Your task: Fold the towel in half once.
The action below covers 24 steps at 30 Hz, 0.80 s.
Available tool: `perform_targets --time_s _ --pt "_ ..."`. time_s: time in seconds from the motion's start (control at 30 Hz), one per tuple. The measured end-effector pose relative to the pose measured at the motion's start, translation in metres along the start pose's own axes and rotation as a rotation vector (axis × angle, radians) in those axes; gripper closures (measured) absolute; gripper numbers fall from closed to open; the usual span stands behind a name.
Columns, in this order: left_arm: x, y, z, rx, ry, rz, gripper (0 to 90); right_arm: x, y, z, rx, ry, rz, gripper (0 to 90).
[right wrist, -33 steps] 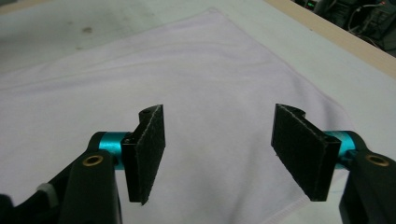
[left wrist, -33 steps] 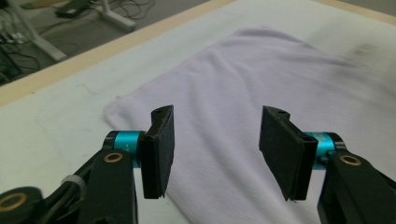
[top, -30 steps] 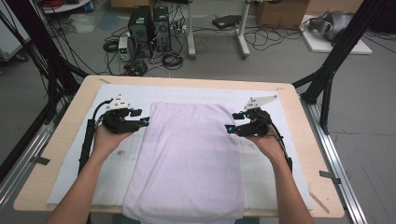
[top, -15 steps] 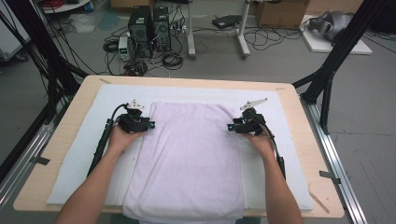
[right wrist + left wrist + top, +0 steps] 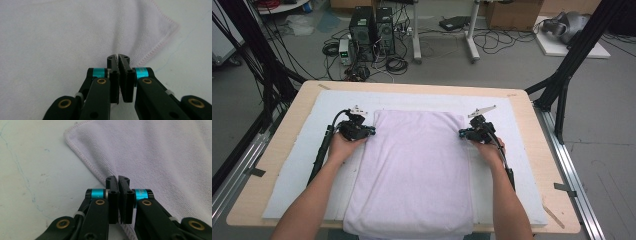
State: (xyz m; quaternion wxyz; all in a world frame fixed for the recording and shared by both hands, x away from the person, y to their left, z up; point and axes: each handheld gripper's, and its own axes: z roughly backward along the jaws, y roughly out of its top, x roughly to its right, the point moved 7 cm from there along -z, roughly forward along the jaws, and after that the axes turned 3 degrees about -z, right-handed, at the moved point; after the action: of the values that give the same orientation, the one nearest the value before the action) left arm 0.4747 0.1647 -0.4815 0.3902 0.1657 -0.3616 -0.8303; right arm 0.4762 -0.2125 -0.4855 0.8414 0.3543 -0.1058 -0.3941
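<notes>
A pale lilac towel (image 5: 417,165) lies flat on a white mat (image 5: 294,167), its near end hanging over the table's front edge. My left gripper (image 5: 373,132) rests at the towel's left hem close to the far left corner. Its jaws have just been closing and now pinch the hem (image 5: 98,176), as the left gripper view (image 5: 118,178) shows. My right gripper (image 5: 460,133) sits at the right hem near the far right corner. Its jaws (image 5: 118,56) have also just closed, gripping the towel (image 5: 62,37), with a small crease running up from them.
The wooden table (image 5: 287,112) carries the mat, with bare mat on both sides of the towel. Black frame struts (image 5: 267,75) stand at the far corners. Computers and cables (image 5: 372,35) lie on the floor beyond the table.
Both hands came down and inward from beside the towel to its side hems. Both pairs of jaws went from open to closed on the cloth.
</notes>
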Motion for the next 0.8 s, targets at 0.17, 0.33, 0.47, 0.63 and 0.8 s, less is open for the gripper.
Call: perform_targets --time_s 0.17,0.33,0.47,0.63,0.8 --pt "-0.002 0.007 0.019 0.063 -0.037 0.037 86.7 -0.001 0.008 0.019 0.059 0.049 -0.020 88.0" --pt "0.006 0.008 0.046 0.113 -0.068 0.024 86.7 -0.011 0.012 0.040 0.062 0.088 0.020 88.1" --pt "0.018 -0.001 0.074 0.144 -0.080 -0.013 86.7 -0.032 0.012 0.067 0.108 0.134 0.069 88.0" --pt "0.045 -0.023 0.097 0.136 -0.089 -0.099 86.6 -0.060 -0.014 0.092 0.110 0.174 0.093 88.0" --pt "0.069 -0.051 0.109 0.140 -0.101 -0.128 86.6 -0.089 -0.050 0.102 0.108 0.209 0.104 88.0"
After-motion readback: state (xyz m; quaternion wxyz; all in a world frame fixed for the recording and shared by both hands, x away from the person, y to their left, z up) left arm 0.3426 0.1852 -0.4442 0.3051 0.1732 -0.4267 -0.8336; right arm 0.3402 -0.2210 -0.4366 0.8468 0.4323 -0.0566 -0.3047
